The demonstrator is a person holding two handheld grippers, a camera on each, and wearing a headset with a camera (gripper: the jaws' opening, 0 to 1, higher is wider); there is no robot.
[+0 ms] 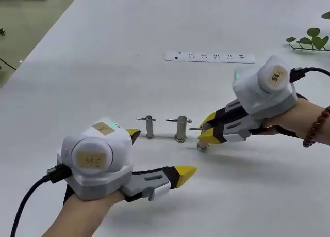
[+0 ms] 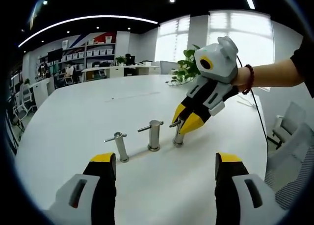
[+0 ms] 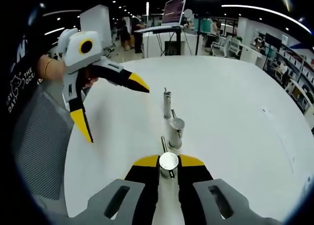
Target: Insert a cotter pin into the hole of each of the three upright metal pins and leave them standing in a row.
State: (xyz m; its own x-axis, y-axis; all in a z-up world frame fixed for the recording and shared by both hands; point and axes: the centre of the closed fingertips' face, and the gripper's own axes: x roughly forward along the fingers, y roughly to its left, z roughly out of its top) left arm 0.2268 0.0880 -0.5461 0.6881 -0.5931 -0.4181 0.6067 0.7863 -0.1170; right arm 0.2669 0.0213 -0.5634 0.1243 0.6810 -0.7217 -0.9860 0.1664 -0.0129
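Final step, seemingly: yellow-tipped right gripper (image 1: 206,130) clamps third upright silver metal pin (image 3: 169,162); left gripper (image 1: 161,152), seven o'clock, gapes. Next: release gently.

- A white desk (image 1: 103,66) spans most of the head view.
- A white power strip (image 1: 209,57) lies flat on it, upper centre.
- Green plant leaves (image 1: 309,40) show at the upper right edge.
- Shelves of boxes (image 2: 93,51) stand upper left in the left gripper view, with bright windows (image 2: 235,34) upper right.
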